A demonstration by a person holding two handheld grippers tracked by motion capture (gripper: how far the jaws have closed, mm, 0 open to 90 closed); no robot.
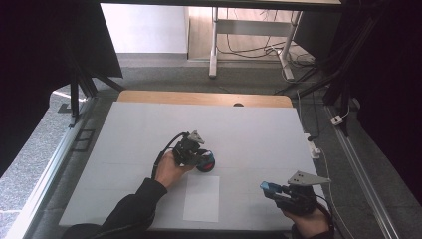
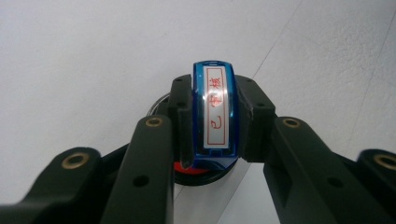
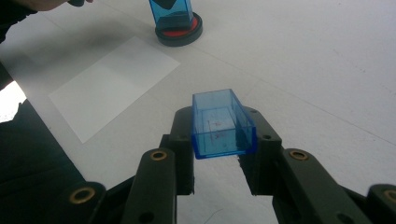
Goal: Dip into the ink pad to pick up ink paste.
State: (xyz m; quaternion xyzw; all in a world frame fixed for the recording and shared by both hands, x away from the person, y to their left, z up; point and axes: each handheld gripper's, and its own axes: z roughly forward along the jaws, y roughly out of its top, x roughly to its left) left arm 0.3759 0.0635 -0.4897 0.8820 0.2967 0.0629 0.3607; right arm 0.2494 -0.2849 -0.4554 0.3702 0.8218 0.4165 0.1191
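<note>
A blue stamp (image 2: 215, 112) with a white label printed in red characters stands upright on a round ink pad (image 2: 194, 173), which has a black rim and a red face. My left gripper (image 2: 215, 128) is shut on the stamp's sides. In the high view this gripper (image 1: 200, 157) is at the table's middle, over the ink pad (image 1: 207, 166). My right gripper (image 3: 223, 144) is shut on a clear blue stamp cap (image 3: 222, 123), held open side up above the table. It sits at the front right in the high view (image 1: 271, 190). The right gripper view also shows the stamp (image 3: 172, 10) on the ink pad (image 3: 180, 33).
A white sheet of paper (image 1: 201, 198) lies flat near the front edge, between the two hands and just in front of the ink pad. The table (image 1: 249, 129) is covered in white. A wooden strip (image 1: 199, 97) runs along its far edge.
</note>
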